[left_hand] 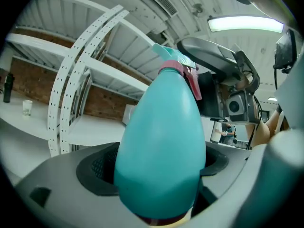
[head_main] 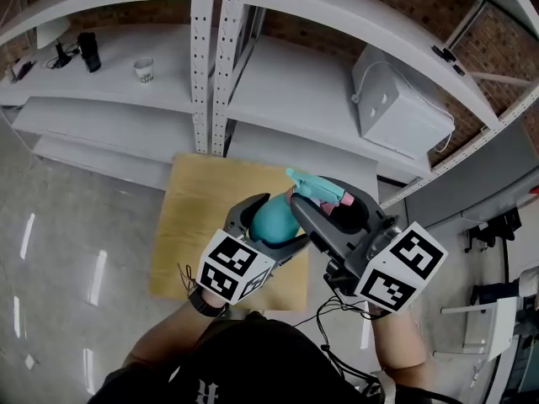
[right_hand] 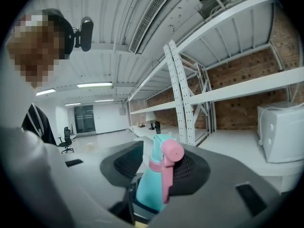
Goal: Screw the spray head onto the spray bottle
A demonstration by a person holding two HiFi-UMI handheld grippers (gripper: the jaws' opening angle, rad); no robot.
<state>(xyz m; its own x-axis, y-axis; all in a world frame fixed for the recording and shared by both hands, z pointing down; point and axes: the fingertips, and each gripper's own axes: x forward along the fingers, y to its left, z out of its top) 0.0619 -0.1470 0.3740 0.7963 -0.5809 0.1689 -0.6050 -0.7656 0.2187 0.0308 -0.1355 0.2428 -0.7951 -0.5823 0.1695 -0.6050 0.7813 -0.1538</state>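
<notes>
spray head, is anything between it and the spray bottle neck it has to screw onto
Nothing visible: the spray head already sits on the neck of the spray bottle, which the left hand-held gripper holds.

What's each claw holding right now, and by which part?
Left claw clamps the bottle by its wide lower body. Right claw brackets the spray head, with a gap beside it, seemingly not gripping.

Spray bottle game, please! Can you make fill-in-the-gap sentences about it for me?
1. The left gripper clamps the teal egg-shaped plastic spray bottle; the teal spray head stands between the ____ of the right gripper.
2. The spray head's trigger is coloured ____.
3. The small white cup stands on a white ____.
Missing words: jaws; pink; shelf.
</notes>
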